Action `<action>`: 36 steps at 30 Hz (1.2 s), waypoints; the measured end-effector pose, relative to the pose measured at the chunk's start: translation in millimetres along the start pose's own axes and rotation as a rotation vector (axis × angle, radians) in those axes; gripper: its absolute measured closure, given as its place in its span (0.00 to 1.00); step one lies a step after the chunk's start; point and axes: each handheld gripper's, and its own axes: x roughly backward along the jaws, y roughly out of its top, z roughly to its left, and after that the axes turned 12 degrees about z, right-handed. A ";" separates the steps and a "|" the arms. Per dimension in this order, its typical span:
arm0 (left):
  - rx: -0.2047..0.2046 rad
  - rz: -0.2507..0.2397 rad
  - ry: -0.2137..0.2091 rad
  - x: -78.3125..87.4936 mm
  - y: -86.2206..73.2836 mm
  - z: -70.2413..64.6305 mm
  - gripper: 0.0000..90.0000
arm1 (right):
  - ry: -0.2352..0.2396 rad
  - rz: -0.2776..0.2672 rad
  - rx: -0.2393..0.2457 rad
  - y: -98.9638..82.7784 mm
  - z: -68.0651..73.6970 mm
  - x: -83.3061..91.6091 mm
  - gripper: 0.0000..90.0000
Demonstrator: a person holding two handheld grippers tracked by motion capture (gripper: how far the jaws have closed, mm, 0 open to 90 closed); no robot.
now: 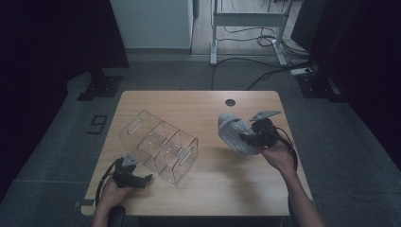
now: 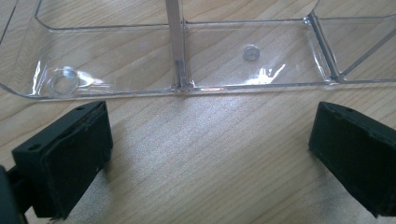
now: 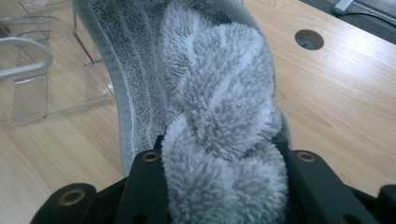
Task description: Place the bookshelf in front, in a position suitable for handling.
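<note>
Clamping a grey towel (image 3: 219,116), the right tongs (image 1: 252,138) hold it well right of the clear organizer (image 1: 161,147). The left tongs (image 1: 135,178), jaws apart, sit nearer, just beside its long wall.

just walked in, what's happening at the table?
A person works with a handheld gripper in each hand. The right gripper is shut on a grey fluffy towel, holding it up over the right side of the table. The left gripper is open, resting near the front edge of a clear plastic organizer with dividers. The organizer's compartments look empty.
</note>
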 end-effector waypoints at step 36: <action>0.002 0.002 -0.001 0.0 0.3 -0.3 0.00 | -0.046 0.007 -0.118 -101.4 -18.8 20.4 0.71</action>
